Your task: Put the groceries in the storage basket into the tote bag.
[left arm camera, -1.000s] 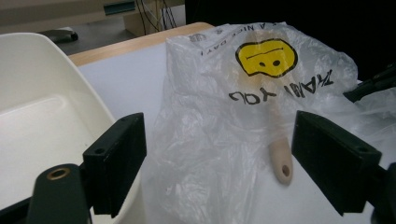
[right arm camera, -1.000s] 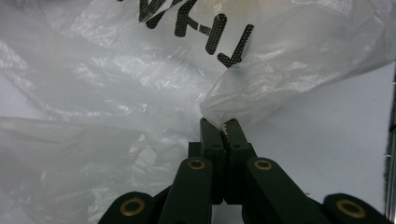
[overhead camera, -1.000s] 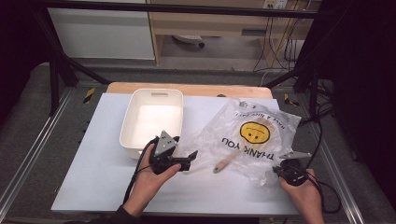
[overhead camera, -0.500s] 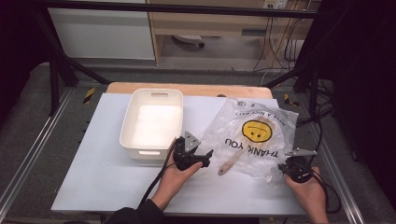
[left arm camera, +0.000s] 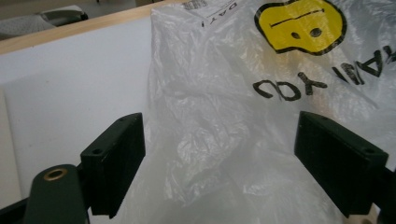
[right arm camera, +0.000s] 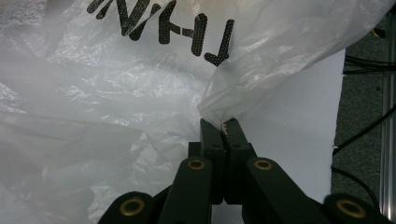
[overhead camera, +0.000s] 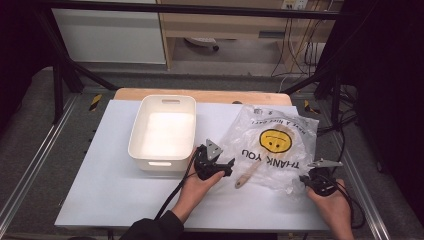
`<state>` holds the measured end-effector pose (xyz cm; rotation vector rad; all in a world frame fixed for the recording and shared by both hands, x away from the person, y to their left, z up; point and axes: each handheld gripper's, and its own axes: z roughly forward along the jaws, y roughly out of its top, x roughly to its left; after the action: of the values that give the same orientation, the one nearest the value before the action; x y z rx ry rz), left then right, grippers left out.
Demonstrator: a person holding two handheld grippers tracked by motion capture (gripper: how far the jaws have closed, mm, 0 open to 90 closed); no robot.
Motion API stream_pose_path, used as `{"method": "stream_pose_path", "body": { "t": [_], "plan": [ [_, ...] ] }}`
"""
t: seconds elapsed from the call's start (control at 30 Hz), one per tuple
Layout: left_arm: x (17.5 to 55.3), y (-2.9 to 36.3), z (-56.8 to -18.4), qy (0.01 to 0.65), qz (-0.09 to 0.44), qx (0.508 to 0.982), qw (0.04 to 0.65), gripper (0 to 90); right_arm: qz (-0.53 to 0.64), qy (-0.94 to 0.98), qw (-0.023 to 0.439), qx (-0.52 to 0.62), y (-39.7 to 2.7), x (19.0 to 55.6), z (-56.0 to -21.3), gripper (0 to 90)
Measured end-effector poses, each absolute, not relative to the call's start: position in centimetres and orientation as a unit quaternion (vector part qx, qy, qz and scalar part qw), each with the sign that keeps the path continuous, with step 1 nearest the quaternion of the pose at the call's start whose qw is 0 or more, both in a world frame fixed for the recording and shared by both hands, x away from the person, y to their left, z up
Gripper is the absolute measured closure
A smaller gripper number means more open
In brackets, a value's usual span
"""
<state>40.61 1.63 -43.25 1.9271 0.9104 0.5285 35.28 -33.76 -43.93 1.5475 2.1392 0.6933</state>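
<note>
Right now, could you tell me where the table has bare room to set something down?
The table is bare left of the bin and along the near edge between the two hands. It is crowded at the right, where the bag spreads, the left gripper open at its edge, the right gripper pinching it.

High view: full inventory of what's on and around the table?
plastic bag: 1, clear with yellow smiley and black print, right half of table
wooden handle: 1, tan, sticking out from under bag's near edge
bin: 1, white, left of bag
table: 1, white top
left hand-held gripper: 1, black, open at bag's left edge
right hand-held gripper: 1, black, shut on bag's near right corner
</note>
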Motion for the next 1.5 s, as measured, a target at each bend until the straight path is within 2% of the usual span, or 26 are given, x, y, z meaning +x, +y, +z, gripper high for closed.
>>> {"method": "stream_pose_path", "body": {
  "t": [0.27,0.33,0.47,0.87,1.0,1.1,1.27,1.5],
  "plan": [
    [42.5,1.5,-44.8,0.392,0.211,0.787,0.428,15.1,0.251,0.765,0.201,0.557,-33.9,35.2,-43.9,90.0],
    [42.6,1.3,-45.2,0.385,0.226,0.793,0.415,15.1,0.251,0.766,0.200,0.557,-33.9,35.2,-43.9,90.0],
    [43.1,1.1,-45.7,0.397,0.217,0.797,0.400,8.5,0.249,0.767,0.200,0.556,-33.8,35.1,-43.9,90.0],
    [44.2,0.7,-46.1,0.420,0.180,0.813,0.361,8.6,0.259,0.772,0.198,0.546,-33.2,34.9,-43.6,90.0],
    [44.0,0.6,-46.1,0.416,0.182,0.819,0.352,9.1,0.263,0.774,0.193,0.543,-32.9,34.8,-43.6,90.0],
    [43.3,0.6,-46.0,0.409,0.188,0.820,0.355,17.8,0.266,0.774,0.194,0.541,-32.7,34.8,-43.6,90.0],
    [42.4,0.8,-45.7,0.390,0.182,0.824,0.367,50.3,0.267,0.777,0.193,0.536,-32.4,34.9,-43.6,90.0],
    [41.9,1.0,-45.8,0.370,0.159,0.830,0.386,77.8,0.271,0.780,0.189,0.532,-32.1,34.8,-43.5,90.0]
  ]
}}
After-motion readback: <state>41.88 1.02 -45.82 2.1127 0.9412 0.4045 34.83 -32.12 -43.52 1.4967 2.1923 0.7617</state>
